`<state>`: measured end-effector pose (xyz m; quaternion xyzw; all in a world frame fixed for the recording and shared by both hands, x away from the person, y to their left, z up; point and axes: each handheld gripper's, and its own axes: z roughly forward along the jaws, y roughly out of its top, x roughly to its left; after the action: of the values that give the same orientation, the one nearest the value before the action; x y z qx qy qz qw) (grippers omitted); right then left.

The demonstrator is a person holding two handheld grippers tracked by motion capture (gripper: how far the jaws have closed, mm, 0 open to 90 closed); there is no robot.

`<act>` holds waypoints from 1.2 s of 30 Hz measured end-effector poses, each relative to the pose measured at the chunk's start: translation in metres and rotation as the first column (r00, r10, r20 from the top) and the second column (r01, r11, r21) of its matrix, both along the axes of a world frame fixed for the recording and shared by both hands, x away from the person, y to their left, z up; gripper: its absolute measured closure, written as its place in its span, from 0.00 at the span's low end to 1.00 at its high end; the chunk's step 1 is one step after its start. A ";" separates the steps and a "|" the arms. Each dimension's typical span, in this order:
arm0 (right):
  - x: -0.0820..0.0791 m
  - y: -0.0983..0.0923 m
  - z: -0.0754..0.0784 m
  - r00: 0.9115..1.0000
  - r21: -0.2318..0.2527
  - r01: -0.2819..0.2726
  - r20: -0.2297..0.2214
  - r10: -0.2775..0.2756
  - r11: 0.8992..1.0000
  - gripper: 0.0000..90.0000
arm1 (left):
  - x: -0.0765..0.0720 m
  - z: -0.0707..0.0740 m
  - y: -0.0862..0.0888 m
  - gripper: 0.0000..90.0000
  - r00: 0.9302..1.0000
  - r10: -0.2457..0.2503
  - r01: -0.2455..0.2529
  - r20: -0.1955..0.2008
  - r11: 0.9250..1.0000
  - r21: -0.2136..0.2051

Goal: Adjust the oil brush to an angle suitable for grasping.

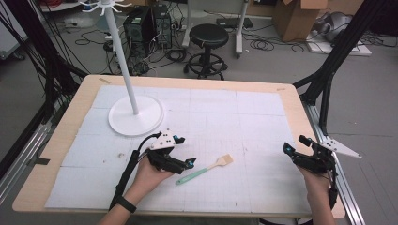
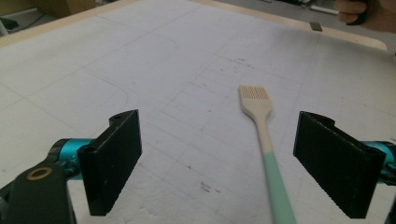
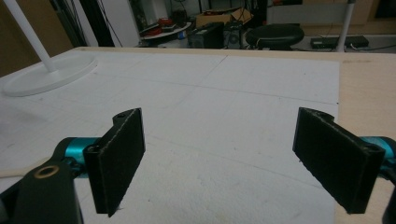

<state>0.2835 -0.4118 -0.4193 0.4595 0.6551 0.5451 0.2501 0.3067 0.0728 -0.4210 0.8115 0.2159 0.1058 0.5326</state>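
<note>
The left tool (image 1: pixel 183 151), jaws wide, hovers just beside the handle end of the brush (image 1: pixel 205 169), which lies flat on the counter (image 1: pixel 291 101). The right tool (image 1: pixel 296 144), jaws also wide, is well apart from the brush.

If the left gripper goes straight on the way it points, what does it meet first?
Probably the brush: its handle runs between the open jaws of the left gripper, toward the right jaw. Depth is hard to judge; it may be the white mat underneath.

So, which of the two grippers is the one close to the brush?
The left gripper. Its open jaws sit right beside the mint handle of the brush, while the right gripper is far off near the table's right edge.
</note>
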 end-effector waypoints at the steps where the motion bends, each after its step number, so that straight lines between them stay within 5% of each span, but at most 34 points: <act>1: 0.000 0.000 0.000 1.000 0.001 0.001 -0.004 -0.001 1.000 0.18 | -0.001 -0.002 -0.004 0.19 1.000 -0.011 0.011 -0.004 1.000 0.007; 17: 0.000 0.001 0.000 1.000 -0.001 -0.004 -0.003 0.004 1.000 0.18 | -0.006 -0.018 -0.034 0.39 0.995 -0.081 0.090 -0.065 0.986 0.141; 36: 0.001 0.001 0.000 1.000 0.000 -0.003 -0.006 0.003 1.000 0.18 | -0.010 -0.025 -0.047 0.68 0.990 -0.090 0.112 -0.107 0.968 0.223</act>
<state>0.2840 -0.4112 -0.4198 0.4602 0.6564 0.5441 0.2477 0.2968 0.0263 -0.4465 0.8814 0.1858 0.0636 0.4296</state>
